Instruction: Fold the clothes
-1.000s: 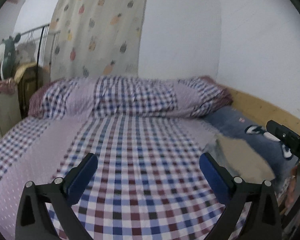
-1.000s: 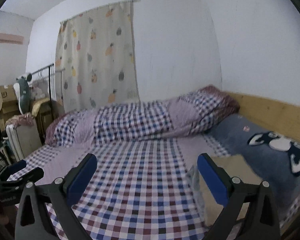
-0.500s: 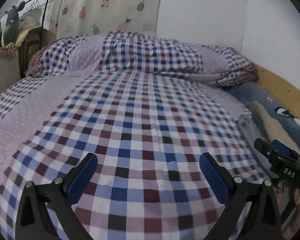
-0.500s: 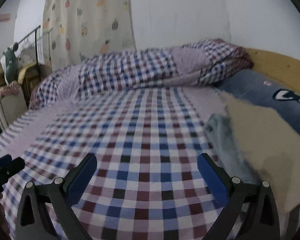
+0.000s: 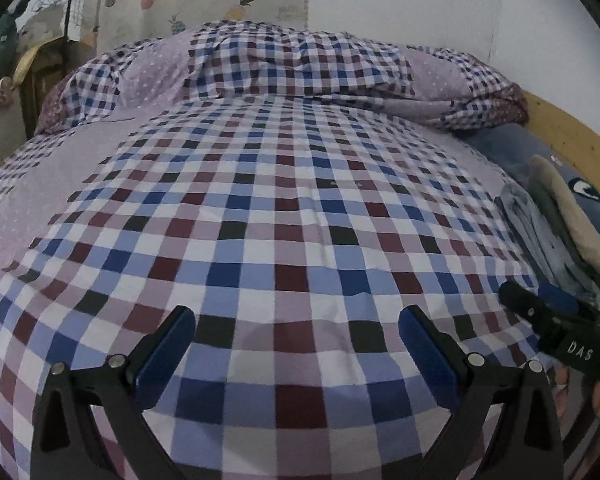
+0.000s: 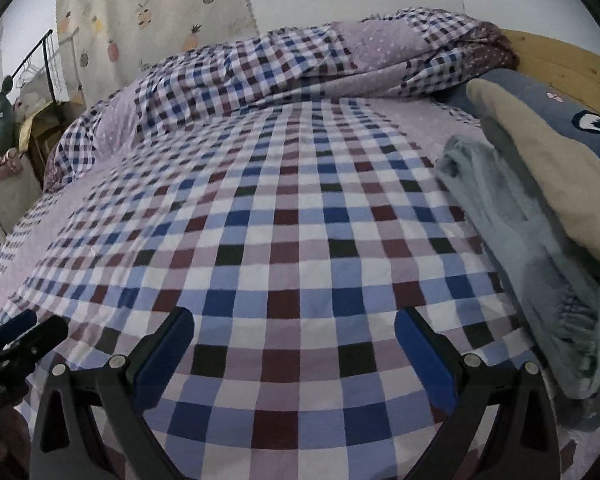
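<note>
The clothes to fold, a pale blue-grey garment (image 6: pixel 528 264) with a beige garment (image 6: pixel 556 184) just beside it, lie heaped along the right edge of the bed, against a dark blue cartoon-print pillow (image 6: pixel 540 92). A second ago we saw mostly wall and curtain; now both cameras have tipped down and closer to the checked bedsheet (image 6: pixel 284 220), and the heap fills far more of the right wrist view. Our right gripper (image 6: pixel 294 352) is spread wide and empty, low over the sheet, near the heap but not touching it. Our left gripper (image 5: pixel 296 354) is likewise spread and empty above bare sheet. We judge this an approach: nothing is grasped yet, and folding has not begun.
</note>
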